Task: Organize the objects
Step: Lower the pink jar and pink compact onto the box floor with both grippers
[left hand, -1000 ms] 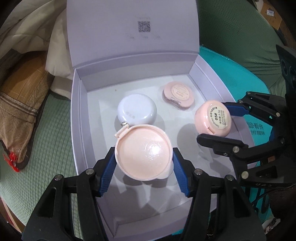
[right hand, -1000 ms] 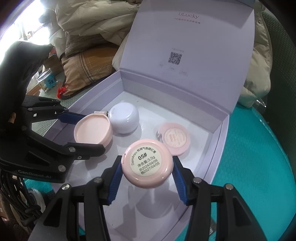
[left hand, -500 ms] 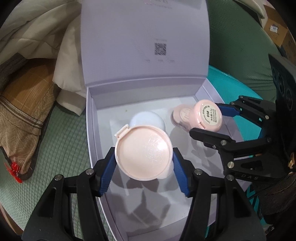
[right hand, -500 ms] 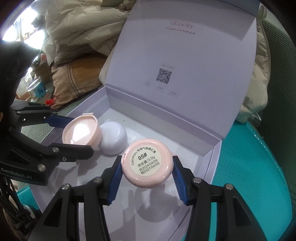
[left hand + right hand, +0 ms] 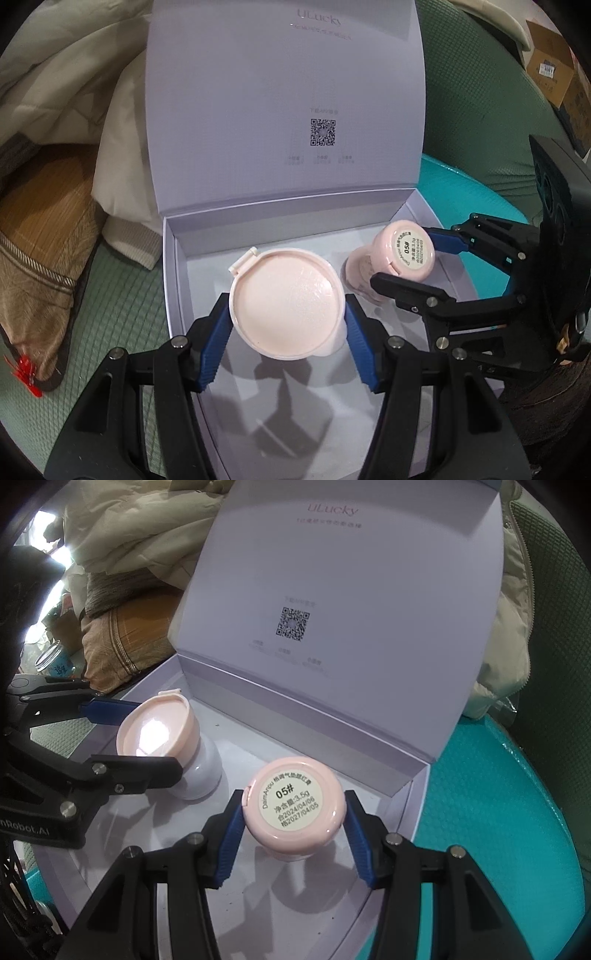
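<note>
Pink compact (image 5: 286,308) clamped in left hand-held gripper (image 5: 288,332), above box (image 5: 173,280)

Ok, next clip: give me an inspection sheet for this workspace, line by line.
Surface: teal mat over green textured cover.
Job's things: open lilac box, lid upright; large pink compact; small pink compact labelled 05#; white round case and another pink compact on the box floor.
Clutter: glass jar, cardboard carton.
Grippers: left tongs shut on the large compact; right tongs shut on the small one.
Cables: nothing seen.
Surroundings: beige bedding, brown cushion.
</note>
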`<state>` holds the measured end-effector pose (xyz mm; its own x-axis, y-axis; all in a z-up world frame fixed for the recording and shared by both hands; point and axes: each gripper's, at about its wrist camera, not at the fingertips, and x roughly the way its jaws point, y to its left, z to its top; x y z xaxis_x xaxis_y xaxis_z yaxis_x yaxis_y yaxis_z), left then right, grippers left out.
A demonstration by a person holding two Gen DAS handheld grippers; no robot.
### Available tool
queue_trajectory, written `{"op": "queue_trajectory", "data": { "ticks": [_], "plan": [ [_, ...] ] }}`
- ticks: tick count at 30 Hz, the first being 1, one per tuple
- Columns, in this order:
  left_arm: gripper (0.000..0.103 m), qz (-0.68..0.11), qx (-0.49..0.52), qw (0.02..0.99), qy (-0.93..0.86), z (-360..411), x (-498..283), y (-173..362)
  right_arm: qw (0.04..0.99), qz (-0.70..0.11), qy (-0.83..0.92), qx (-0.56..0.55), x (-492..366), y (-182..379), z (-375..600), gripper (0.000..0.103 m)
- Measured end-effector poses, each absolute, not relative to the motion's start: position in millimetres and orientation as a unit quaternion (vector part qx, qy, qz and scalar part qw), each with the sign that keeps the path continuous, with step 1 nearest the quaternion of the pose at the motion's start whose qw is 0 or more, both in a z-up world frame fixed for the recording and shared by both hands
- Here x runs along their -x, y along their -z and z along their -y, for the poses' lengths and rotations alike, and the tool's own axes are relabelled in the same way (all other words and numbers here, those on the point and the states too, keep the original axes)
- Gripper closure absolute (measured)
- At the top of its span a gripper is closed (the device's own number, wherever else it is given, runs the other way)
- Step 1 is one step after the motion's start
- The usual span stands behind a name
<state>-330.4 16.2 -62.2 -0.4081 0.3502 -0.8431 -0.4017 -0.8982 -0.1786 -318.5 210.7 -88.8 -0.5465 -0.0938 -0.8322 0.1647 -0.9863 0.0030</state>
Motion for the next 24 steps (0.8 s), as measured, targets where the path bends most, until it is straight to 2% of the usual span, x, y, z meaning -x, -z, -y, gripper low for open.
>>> {"op": "queue_trajectory", "data": {
  "ticks": [24],
  "plan": [
    [0.046, -0.058, 0.492, 0.226, -0.838, -13, 334, 75, 0.059, -0.08, 0.859, -0.502, 329, 104, -203, 0.049]
  ]
}}
